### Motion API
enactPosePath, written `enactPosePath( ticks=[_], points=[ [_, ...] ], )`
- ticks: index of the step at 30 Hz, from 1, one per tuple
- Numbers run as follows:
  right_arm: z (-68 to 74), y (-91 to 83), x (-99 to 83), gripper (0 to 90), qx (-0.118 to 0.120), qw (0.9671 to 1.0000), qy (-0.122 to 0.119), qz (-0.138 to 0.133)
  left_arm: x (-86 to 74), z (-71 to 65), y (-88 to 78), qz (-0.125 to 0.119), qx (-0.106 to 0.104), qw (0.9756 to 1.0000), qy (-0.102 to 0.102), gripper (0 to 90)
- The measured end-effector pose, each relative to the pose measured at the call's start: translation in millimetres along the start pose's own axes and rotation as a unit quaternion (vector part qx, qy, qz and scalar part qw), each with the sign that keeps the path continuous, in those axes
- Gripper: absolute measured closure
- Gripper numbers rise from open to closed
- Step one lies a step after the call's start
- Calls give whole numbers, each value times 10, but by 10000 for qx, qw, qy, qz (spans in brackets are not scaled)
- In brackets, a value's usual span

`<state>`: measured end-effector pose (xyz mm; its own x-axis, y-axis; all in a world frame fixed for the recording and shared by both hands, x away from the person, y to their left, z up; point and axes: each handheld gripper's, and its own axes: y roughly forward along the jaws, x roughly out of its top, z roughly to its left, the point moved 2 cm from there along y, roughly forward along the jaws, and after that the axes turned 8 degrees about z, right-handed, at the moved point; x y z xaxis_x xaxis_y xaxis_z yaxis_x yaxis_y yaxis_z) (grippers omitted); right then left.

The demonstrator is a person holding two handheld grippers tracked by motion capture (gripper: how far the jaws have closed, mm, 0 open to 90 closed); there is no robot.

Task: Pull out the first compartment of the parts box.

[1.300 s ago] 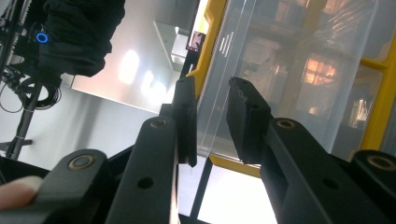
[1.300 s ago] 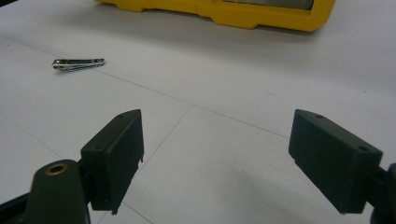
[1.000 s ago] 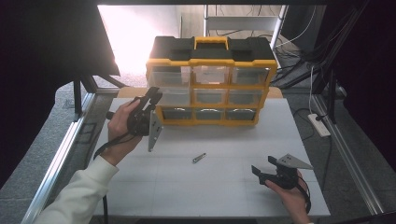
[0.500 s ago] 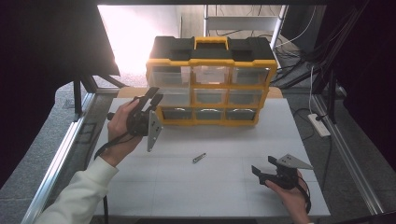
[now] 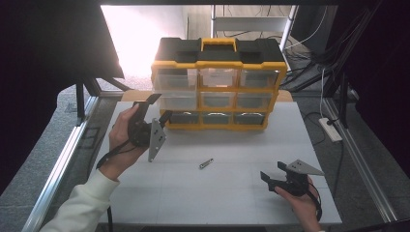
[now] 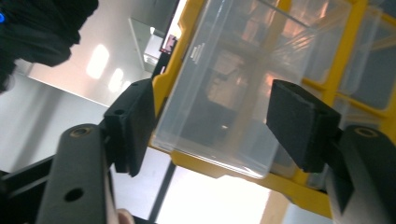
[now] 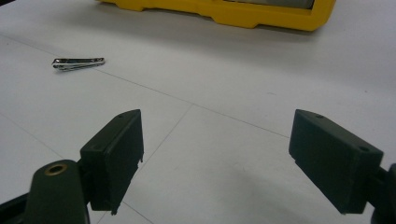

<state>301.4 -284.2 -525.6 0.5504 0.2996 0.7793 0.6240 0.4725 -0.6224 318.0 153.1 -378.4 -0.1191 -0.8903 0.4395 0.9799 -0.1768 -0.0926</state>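
Note:
A yellow and black drawer organizer stands at the back of the white table. My left gripper is at its left side, by the middle-row left clear drawer. In the left gripper view that drawer sits between the jaws of my left gripper. They have just been opening, and the pads stand off its sides. A small metal nail clipper lies in the middle of the table. My right gripper rests open near the front right, pointing towards the nail clipper.
The organizer's other clear drawers are pushed in. Metal rails run along both sides of the table. A power strip and cables lie on the floor at the right. The organizer's yellow base is far ahead of my right gripper.
The left gripper's jaws have spread apart around the clear drawer. The hand has barely shifted. The right gripper and the nail clipper have stayed put.

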Motion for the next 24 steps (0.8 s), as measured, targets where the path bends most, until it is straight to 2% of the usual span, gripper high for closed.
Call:
enactPosePath(
  ticks=[6, 11, 16, 24],
  points=[
    [2, 7, 0, 181, -9, 10000, -13, -1, -31, -34, -105, -11, -308, 9988, -368, 271],
    [0, 7, -1, 181, -5, 10000, 0, 1, -30, -83, -171, -48, -733, 9952, -646, 241],
    [1, 8, -1, 180, 2, 10000, 9, -3, -34, -154, -224, -65, -1019, 9911, -858, 232],
    [0, 10, -2, 181, -28, 10000, 20, -8, -85, -243, -265, -34, -1229, 9874, -998, 227]
  ],
)
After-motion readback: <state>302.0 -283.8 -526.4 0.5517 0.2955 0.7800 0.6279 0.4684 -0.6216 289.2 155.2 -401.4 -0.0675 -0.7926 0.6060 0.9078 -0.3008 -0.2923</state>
